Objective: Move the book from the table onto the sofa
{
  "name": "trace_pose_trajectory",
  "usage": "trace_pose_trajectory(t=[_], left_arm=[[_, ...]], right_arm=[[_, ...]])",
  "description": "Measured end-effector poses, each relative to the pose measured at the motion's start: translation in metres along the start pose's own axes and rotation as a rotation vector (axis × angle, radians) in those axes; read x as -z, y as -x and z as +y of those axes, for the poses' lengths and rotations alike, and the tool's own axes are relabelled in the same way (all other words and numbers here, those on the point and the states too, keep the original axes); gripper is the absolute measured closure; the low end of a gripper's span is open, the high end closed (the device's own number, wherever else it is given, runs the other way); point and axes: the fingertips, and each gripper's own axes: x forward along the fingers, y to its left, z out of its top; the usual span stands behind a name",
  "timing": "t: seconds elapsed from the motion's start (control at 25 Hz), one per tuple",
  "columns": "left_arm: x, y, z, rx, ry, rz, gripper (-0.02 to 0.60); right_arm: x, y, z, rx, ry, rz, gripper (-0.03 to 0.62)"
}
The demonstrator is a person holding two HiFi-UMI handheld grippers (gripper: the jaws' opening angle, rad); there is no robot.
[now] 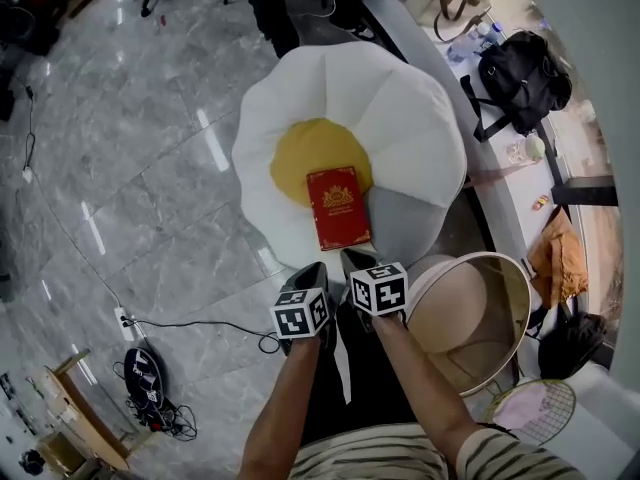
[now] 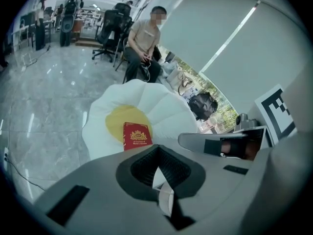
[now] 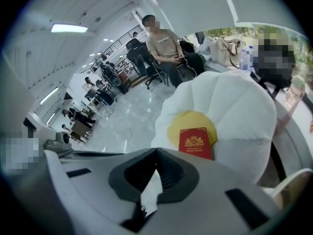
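A red book [image 1: 338,208] with gold print lies flat on the egg-shaped sofa [image 1: 400,98], half on its yellow centre and half on the white cushion. My left gripper [image 1: 312,268] and right gripper [image 1: 356,258] hang side by side just short of the sofa's near edge, above the book and apart from it. Both are shut with nothing between the jaws. The left gripper view shows the book [image 2: 137,135] beyond the closed left gripper [image 2: 157,153], on the sofa [image 2: 161,104]. The right gripper view shows the book [image 3: 195,142] past the closed right gripper [image 3: 156,153].
A round beige table [image 1: 480,308] stands right of my arms. A white counter along the right holds a black bag [image 1: 520,78]. A person [image 2: 144,38] sits behind the sofa. A power strip with cables [image 1: 125,323] lies on the grey floor at left.
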Motion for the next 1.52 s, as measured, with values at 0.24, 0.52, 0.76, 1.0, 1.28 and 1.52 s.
trace_pose_trajectory(t=[0.24, 0.52, 0.76, 1.0, 1.28, 1.52], left_arm=[[-0.017, 0.049, -0.012, -0.014, -0.056, -0.038, 0.577], [-0.041, 0.104, -0.039, 0.017, -0.109, -0.075, 0.577], [-0.067, 0.152, -0.066, 0.036, -0.147, -0.130, 0.577], [-0.122, 0.185, -0.091, 0.046, -0.181, -0.231, 0.577], [-0.152, 0.227, -0.127, 0.065, -0.235, -0.325, 0.577], [-0.180, 0.254, -0.145, 0.078, -0.279, -0.411, 0.577]], right_arm=[[-0.013, 0.032, 0.046, -0.044, 0.117, -0.004, 0.580], [-0.043, 0.082, 0.080, -0.061, 0.146, -0.065, 0.580], [-0.071, 0.131, 0.105, -0.050, 0.176, -0.124, 0.580], [-0.120, 0.167, 0.127, -0.063, 0.202, -0.224, 0.580], [-0.145, 0.210, 0.146, -0.053, 0.213, -0.323, 0.580], [-0.177, 0.239, 0.158, -0.057, 0.243, -0.418, 0.580]])
